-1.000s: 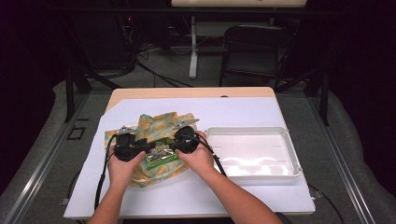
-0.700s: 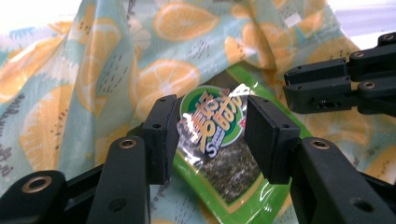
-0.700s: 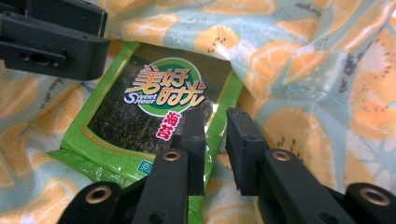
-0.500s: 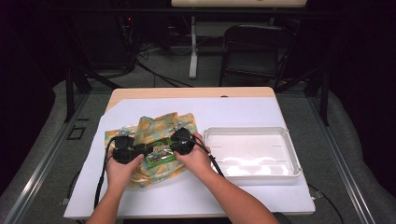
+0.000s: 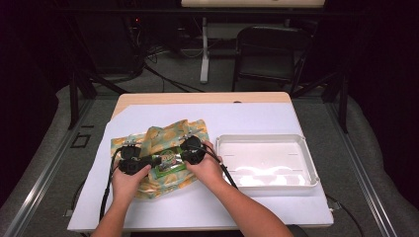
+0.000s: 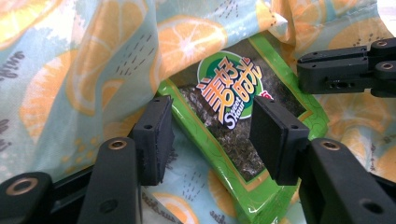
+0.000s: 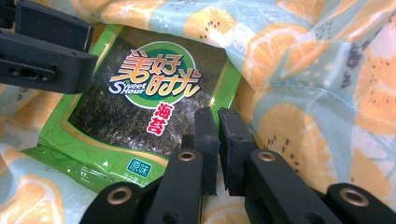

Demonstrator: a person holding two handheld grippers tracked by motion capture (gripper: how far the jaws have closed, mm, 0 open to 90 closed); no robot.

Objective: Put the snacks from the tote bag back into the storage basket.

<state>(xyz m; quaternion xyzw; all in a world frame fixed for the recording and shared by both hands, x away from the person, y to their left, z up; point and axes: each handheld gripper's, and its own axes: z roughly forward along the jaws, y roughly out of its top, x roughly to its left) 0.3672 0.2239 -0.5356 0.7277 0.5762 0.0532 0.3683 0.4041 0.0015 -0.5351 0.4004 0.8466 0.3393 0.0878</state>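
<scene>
A person sits at a desk (image 5: 276, 207) covered with white paper, holding a hand-held gripper in each hand. In the high view, both hands meet over a crumpled cloth bag (image 5: 163, 136) printed with orange slices on pale blue, which lies on the left half of the desk. On the bag, partly tucked under a fold of the cloth, lies a flat green seaweed snack packet (image 5: 169, 162) with a round logo and Chinese lettering.

The left hand-held gripper (image 6: 210, 135) points at the packet's corner. Its jaws have just been opening and stand wide apart, one on each side of the packet's green edge; the pads (image 6: 273, 137) are not pressing on it, so the packet is released.

The right hand-held gripper (image 7: 217, 140) sits at the opposite edge of the packet, next to the fold of cloth. Its jaws have just been closing and are now nearly together, with a thin gap between them. Whether they pinch the packet's edge or the cloth cannot be told; nothing clearly shows between the pads (image 7: 232, 144).

To the right of the bag, just beside it, an empty-looking white plastic tray (image 5: 309, 170) rests on the desk.
</scene>
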